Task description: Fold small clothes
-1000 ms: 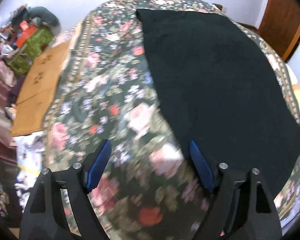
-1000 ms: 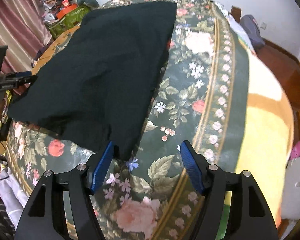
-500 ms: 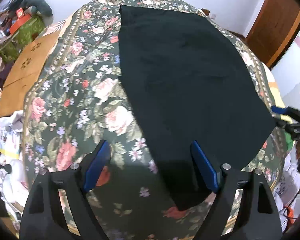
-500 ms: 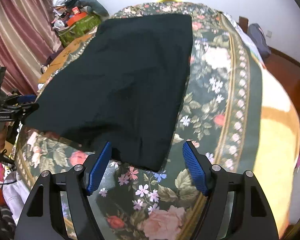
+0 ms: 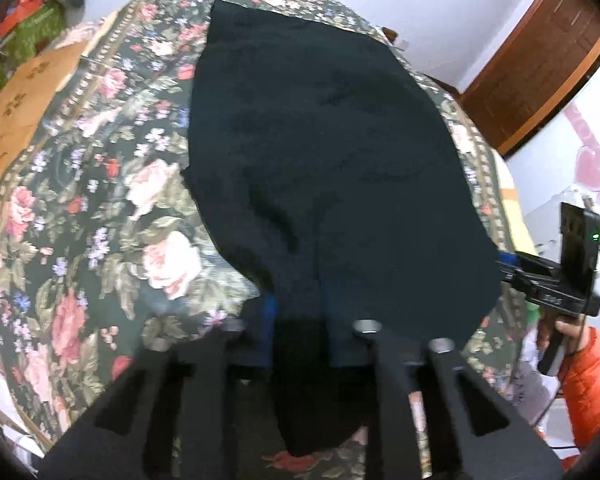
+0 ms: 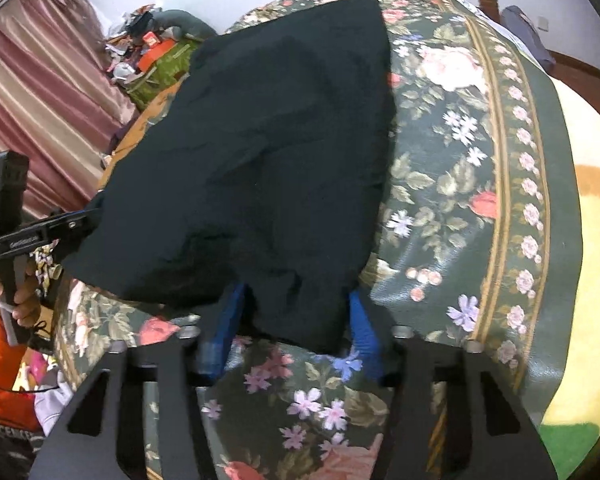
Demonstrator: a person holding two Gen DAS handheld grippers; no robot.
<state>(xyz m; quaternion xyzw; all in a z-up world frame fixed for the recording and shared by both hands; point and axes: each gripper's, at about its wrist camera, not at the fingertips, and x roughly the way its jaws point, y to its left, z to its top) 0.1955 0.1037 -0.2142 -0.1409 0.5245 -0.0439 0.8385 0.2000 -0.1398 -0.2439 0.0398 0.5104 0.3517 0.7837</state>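
Black garment (image 5: pixel 324 168) spread flat on the bed (image 5: pixel 100 208), one layer thick, its near edge toward me and its far edge toward the wall; laid open like this so that both near corners can be taken at once.

Left gripper (image 5: pixel 298 312): my jaws are closing on the near left corner. The blue pads stand narrowly apart with a bunch of dark cloth between them, and the fabric ridges upward just beyond, which I read as the pads pressing on it. I point steeply down, so that the lower pad can slide under the hem against the soft cover.

Right gripper (image 6: pixel 296 320): my jaws are closing too, wider than the left. The near right corner lies between the pads and bulges from one pad to the other, and I judge it gripped.

Materials: the garment is matte, limp and thin, with shallow creases and no sheen; it drapes rather than holds a shape, so each corner should sag when lifted. The bed cover is a smooth floral print of pink roses on dark green, with a banded border (image 6: pixel 512 168) and a plain yellow margin beyond.

Each gripper appears at the edge of the other's view, held by a hand (image 5: pixel 560 330) in an orange sleeve (image 5: pixel 588 384).
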